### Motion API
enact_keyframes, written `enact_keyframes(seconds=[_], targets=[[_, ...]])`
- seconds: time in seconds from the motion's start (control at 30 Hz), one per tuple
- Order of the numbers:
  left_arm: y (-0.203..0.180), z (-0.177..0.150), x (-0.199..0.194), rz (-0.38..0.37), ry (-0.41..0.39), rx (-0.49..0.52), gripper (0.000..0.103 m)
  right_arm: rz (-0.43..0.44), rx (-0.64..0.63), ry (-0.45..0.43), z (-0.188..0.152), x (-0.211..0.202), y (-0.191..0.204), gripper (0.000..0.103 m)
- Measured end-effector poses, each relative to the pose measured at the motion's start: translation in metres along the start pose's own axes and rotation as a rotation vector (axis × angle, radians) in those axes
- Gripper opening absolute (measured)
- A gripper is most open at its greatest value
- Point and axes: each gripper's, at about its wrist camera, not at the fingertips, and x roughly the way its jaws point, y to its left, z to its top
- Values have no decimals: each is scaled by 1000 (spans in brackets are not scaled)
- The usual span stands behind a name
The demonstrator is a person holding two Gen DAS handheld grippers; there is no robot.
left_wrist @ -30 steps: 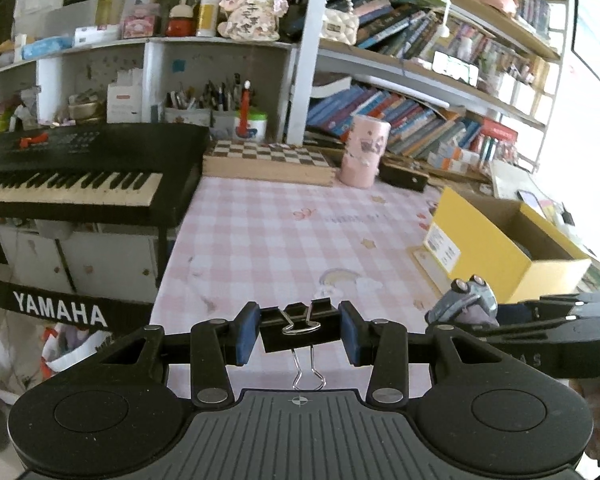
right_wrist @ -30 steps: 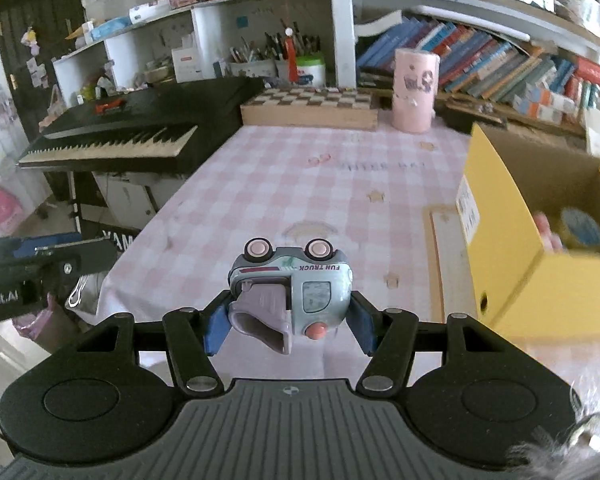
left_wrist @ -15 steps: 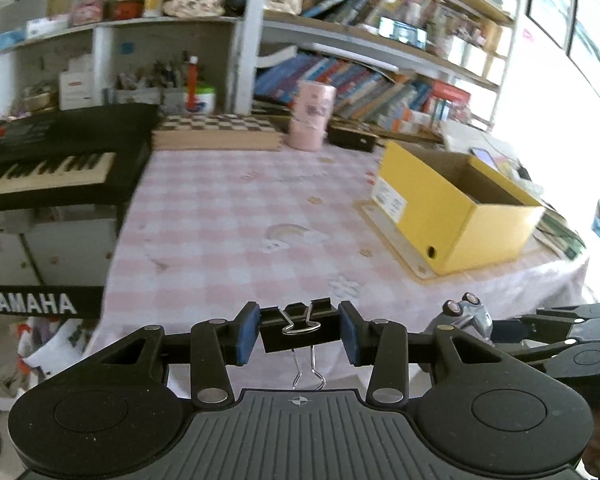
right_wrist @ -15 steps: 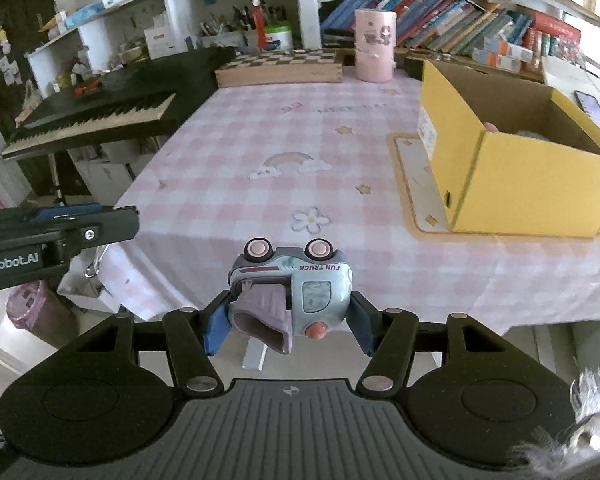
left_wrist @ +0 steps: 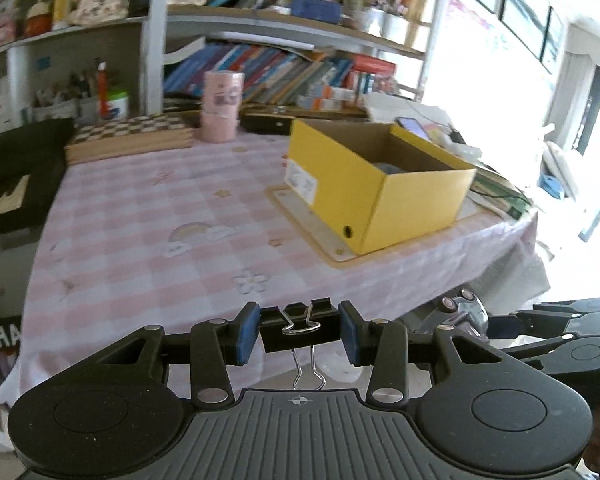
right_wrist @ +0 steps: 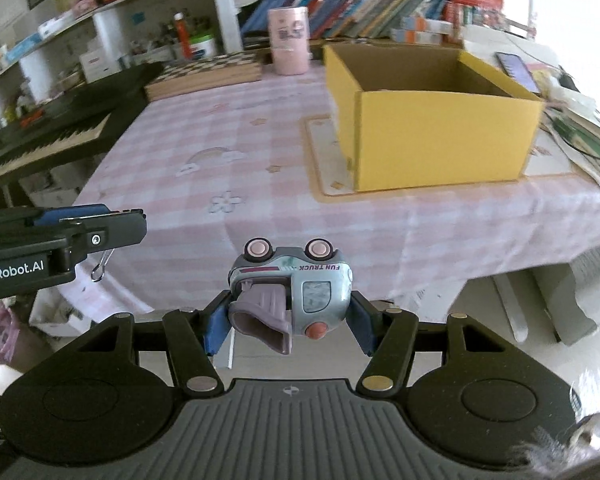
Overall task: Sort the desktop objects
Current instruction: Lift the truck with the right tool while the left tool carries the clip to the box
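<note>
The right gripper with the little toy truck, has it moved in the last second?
Yes. The right gripper, shut on the toy truck, has pulled back from the table; the yellow box now lies ahead instead of alongside.

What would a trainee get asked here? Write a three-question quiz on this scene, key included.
1. What does the left gripper hold?
2. True or false: the toy truck in the right gripper sits wheels up.
3. The yellow box is: A) lidded B) open-topped C) lying on its side.

Key: 1. A black binder clip. 2. True. 3. B.
</note>
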Motion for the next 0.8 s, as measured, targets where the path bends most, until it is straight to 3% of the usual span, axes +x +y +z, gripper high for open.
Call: enact_keyframes(seconds=[0.33,0.8], targets=[[-41,15,22,-51,11,71,41,-39,69,-13,0,-9,-44,58],[-77,39,54,-7,-3,55,41,-5,46,-14,29,0,-98,58]])
